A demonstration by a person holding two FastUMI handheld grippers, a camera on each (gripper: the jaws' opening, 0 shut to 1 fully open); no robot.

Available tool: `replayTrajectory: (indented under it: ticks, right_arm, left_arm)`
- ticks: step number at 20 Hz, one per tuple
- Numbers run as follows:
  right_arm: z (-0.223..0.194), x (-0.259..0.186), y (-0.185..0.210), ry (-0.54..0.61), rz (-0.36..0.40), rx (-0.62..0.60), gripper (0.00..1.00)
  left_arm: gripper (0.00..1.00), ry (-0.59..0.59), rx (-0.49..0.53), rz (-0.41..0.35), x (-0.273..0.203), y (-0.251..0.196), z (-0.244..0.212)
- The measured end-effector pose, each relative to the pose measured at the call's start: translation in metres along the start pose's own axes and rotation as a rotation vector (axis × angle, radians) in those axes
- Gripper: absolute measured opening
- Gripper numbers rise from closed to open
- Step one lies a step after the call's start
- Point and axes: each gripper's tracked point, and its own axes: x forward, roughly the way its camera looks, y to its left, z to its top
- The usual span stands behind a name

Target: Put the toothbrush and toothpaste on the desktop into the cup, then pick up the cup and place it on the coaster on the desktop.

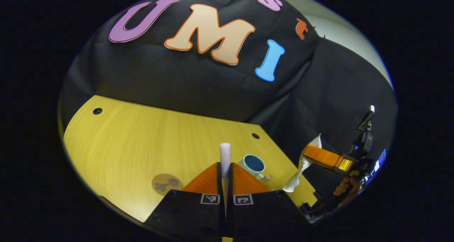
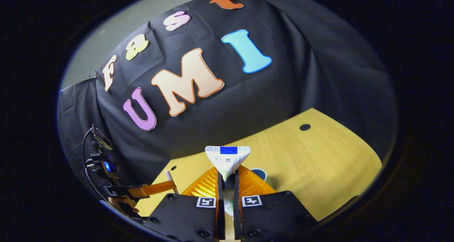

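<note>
The left gripper (image 1: 225, 171) is clenched on a slim white toothbrush handle (image 1: 225, 153) that stands up between its two fingers, and the right gripper (image 2: 228, 180) is clamped on a white toothpaste tube with a flat crimped end marked by a blue band (image 2: 228, 157). Both are lifted above the yellow wood-grain desktop (image 1: 142, 139). The pale cup with a dark blue inside (image 1: 252, 165) stands on the desktop just beyond the left gripper's fingers, and the round brown coaster (image 1: 166, 183) lies near the cup, toward that view's left. The risk, I judge, is crowding — two grippers arriving at one narrow cup mouth could knock it over, or the wide tube could catch on the rim and tip the cup.
</note>
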Motion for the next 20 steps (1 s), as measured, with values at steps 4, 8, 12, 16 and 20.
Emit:
replayTrajectory:
  ticks: [4, 8, 12, 16, 20]
  right_arm:
    - [0.024, 0.040, -0.002, -0.130, -0.003, -0.022, 0.12]
    - [0.019, 0.069, -0.020, -0.195, -0.033, -0.094, 0.12]
    - [-0.019, 0.094, -0.040, -0.144, -0.067, -0.078, 0.12]
    - [-0.044, 0.103, -0.059, -0.122, -0.095, -0.055, 0.16]
    - [-0.062, 0.099, -0.071, -0.077, -0.115, 0.022, 0.23]
  left_arm:
    - [0.00, -0.118, 0.002, -0.092, 0.011, -0.005, 0.028]
    - [0.00, -0.236, 0.006, -0.130, 0.035, -0.008, 0.059]
    - [0.00, -0.287, 0.060, -0.178, 0.062, -0.019, 0.076]
    - [0.00, -0.313, 0.051, -0.237, 0.081, -0.035, 0.078]
    - [0.00, -0.291, 0.100, -0.236, 0.096, -0.042, 0.069]
